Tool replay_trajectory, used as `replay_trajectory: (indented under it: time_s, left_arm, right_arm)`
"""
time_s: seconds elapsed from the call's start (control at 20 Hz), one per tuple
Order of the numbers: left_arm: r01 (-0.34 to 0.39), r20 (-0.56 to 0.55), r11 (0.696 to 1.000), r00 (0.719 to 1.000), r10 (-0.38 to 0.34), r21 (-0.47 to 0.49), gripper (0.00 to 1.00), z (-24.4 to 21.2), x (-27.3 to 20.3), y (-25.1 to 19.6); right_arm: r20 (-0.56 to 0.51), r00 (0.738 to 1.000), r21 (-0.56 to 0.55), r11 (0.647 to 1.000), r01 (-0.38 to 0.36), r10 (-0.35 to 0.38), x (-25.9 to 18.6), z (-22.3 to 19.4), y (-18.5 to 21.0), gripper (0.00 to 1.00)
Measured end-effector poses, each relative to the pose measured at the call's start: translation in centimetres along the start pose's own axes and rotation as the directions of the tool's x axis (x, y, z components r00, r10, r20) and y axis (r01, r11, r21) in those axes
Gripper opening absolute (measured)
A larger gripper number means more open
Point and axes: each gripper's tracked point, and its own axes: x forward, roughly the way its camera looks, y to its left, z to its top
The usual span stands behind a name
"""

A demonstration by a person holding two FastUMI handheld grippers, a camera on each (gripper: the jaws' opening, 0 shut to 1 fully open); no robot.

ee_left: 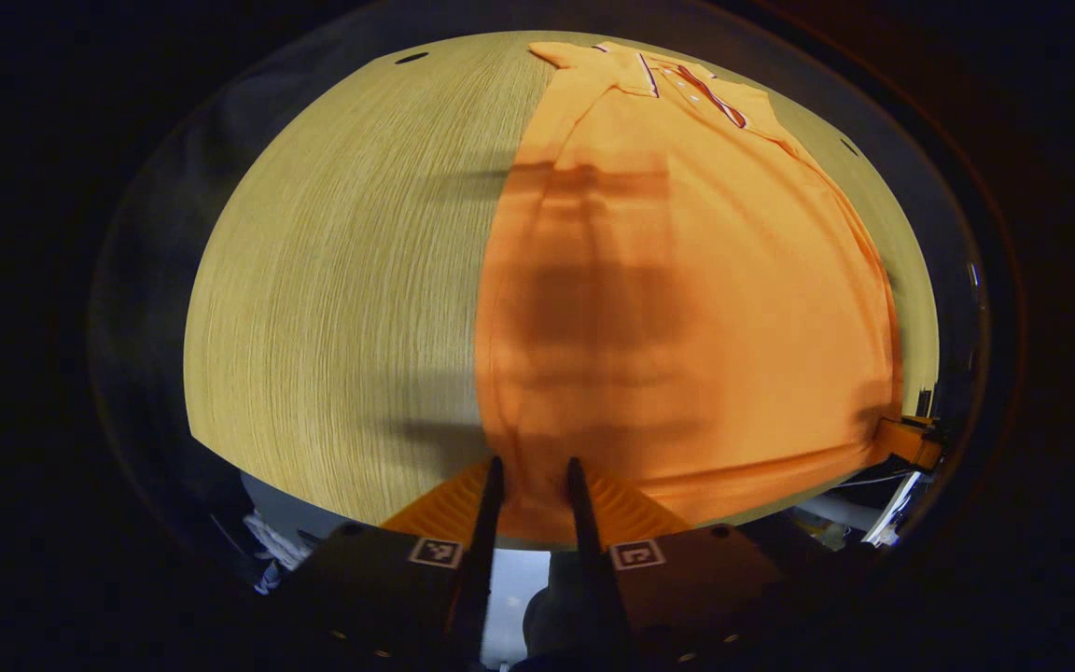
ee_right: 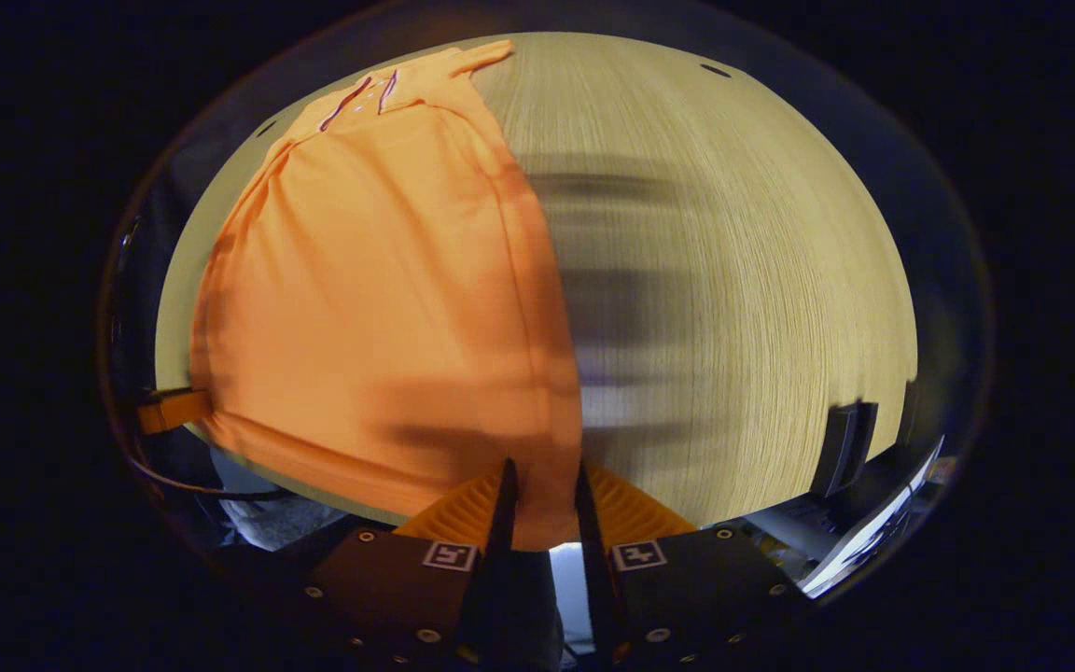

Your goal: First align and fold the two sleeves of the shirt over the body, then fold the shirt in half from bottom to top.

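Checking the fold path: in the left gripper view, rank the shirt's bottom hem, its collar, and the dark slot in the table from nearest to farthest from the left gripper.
1. Bottom hem: between the left gripper fingers, nearest.
2. Collar: far end of the shirt, upper right.
3. Dark slot: in the table, upper left; about as far as the collar, too close to call.

**No readable text**

No words, brands or numbers legible anywhere. Only signs: small square black-and-white coded markers, two on the left tool (ee_left: 534, 485), one at each finger base (ee_left: 436, 552) (ee_left: 637, 554), and two likewise on the right tool (ee_right: 542, 490) at (ee_right: 450, 556) and (ee_right: 639, 555). Patterns blocky, not letters. Shirt (ee_left: 687, 308) with striped trim at the collar and placket, no print or logo discernible.
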Motion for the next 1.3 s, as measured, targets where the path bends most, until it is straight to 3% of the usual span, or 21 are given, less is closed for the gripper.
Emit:
replay_trajectory:
  time_s: [0.05, 0.1, 0.2, 0.25, 0.6, 0.8, 1.3]
  left_arm:
    - [-0.002, 0.007, 1.0, 1.0, 0.002, -0.024, 0.24, 0.0, -0.1, -0.2]
    - [0.002, 0.011, 1.0, 1.0, -0.002, 0.004, 0.06, -0.1, -0.2, -0.3]
    - [0.055, 0.006, 0.998, 0.998, -0.055, -0.01, 0.07, -0.5, -0.5, -1.1]
    - [0.098, -0.008, 0.995, 0.995, -0.098, -0.023, 0.01, -0.9, -0.5, -2.0]
    - [0.143, 0.047, 0.989, 0.989, -0.141, -0.033, 0.01, 1.1, -2.8, -2.7]
    - [0.141, 0.155, 0.99, 0.978, -0.137, -0.014, 0.01, 4.5, -4.5, -2.6]
    - [0.179, 0.257, 0.983, 0.953, -0.162, -0.045, 0.01, 10.1, -9.0, -3.9]
  right_arm:
    - [-0.018, 0.998, 0.051, 0.997, -0.051, 0.052, 0.0, -0.3, 0.7, 0.31]
    - [-0.039, 0.994, 0.096, 0.991, -0.096, 0.1, 0.0, -0.7, 1.4, 0.16]
    - [-0.079, 0.983, 0.141, 0.978, -0.154, 0.166, 0.0, -1.5, 2.7, 0.05]
    - [-0.053, 0.986, 0.133, 0.98, -0.151, 0.159, -0.1, -1.5, 2.7, 0.05]
    - [0.004, 0.983, 0.049, 0.982, -0.182, 0.183, -2.3, 0.4, 3.6, 0.05]
    - [0.06, 0.971, 0.0, 0.972, -0.233, 0.233, -4.5, 3.0, 4.6, 0.05]
    - [0.101, 0.945, -0.086, 0.949, -0.305, 0.312, -7.7, 8.7, 5.2, 0.04]
